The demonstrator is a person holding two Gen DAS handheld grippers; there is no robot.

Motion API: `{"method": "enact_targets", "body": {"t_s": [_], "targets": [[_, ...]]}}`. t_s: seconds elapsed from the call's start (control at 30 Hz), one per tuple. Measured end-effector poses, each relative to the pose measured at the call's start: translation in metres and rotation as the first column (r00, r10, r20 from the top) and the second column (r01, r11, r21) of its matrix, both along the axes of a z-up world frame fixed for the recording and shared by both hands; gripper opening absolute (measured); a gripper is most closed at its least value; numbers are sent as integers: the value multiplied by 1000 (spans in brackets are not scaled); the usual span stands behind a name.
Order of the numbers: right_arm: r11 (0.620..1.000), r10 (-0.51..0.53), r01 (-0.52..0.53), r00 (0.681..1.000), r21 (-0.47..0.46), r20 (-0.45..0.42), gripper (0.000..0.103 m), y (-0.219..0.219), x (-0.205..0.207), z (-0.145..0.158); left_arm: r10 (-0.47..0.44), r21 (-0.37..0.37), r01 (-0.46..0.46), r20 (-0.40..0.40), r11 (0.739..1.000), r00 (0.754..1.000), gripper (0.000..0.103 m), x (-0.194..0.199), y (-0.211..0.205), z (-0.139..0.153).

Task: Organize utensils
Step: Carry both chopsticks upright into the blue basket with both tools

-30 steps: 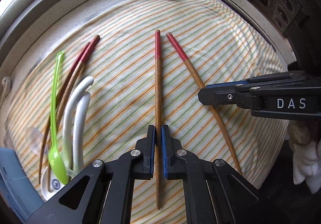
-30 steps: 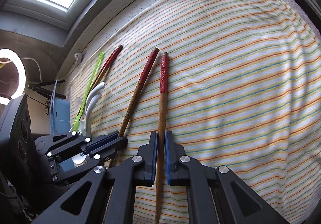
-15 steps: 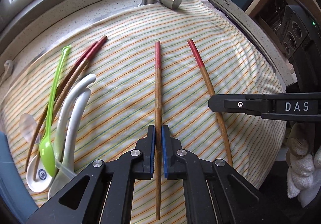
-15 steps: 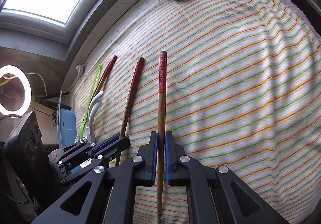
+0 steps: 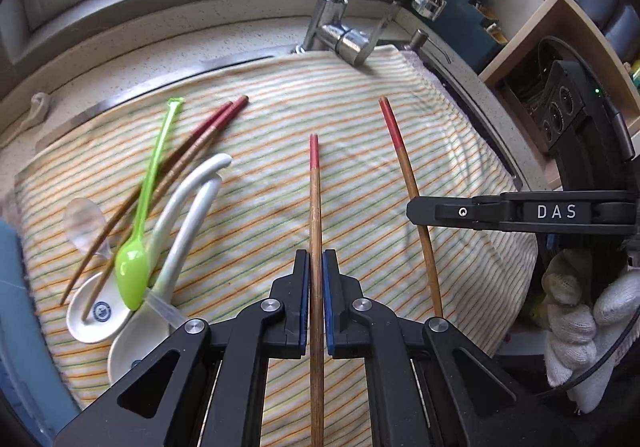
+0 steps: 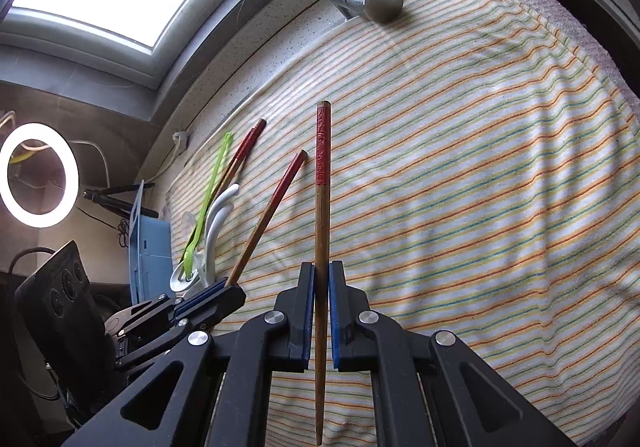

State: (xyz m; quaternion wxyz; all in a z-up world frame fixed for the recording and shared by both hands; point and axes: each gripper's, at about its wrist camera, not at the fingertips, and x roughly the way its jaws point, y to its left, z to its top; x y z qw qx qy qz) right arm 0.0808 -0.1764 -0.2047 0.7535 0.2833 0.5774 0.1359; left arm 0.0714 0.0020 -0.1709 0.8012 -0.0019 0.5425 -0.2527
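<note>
Both chopsticks are off the striped towel point(image 5: 360, 119) right now, each one pinched in its own tool. The left hand-held gripper point(image 5: 315, 299) has its blue-lined jaws closed tight on a wooden chopstick point(image 5: 315, 207), a slim round stick of brown grained wood with a red-painted end pointing toward the tap point(image 5: 344, 35). The right hand-held gripper point(image 6: 322, 311) is clamped the same way on the second chopstick point(image 6: 322, 207), whose red top looks rough and textured, and whose thin end tapers to a point below the jaws. Seen from the left wrist camera, that second stick runs just to the right of the first, with the right tool's black arm crossing it; a white knitted glove point(image 5: 580, 311) shows on the hand behind. The towel itself is soft woven cloth with thin orange, green and blue stripes, spread over the speckled stone worktop point(image 5: 160, 59) and reaching up to the shiny metal tap. At the towel's left side lies the sorted heap: another pair of red-tipped chopsticks point(image 5: 192, 151) lying together, a glossy lime-green plastic spoon point(image 5: 138, 247) across them, two white ceramic soup spoons point(image 5: 188, 207) with curved handles side by side, and a clear plastic spoon point(image 5: 86, 223) at the far left edge. The nearer soup spoon's bowl shows a small blue round emblem. No tray or holder shows on the towel.
</note>
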Motion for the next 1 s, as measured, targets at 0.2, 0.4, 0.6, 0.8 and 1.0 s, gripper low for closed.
{"method": "enact_targets", "body": {"t_s": [0.2,0.4,0.6,0.8,1.0], "targets": [[999,50,-50,998,11,48,6,20,6,24,65,2,-65,57,998,996,5,-8,28,20],[991,127,-130,988,31,85,6,55,12,44,193,-49,-189,97,981,976,5,-19,78,41],[974,215,-222,969,43,125,6,102,20,63,325,-53,-321,127,946,937,5,-36,134,52],[950,301,-309,942,37,152,6,151,22,75,420,-59,-416,138,907,897,5,-55,181,55],[925,369,-380,913,31,172,6,197,21,83,486,-52,-484,154,873,860,5,-70,216,57]]}}
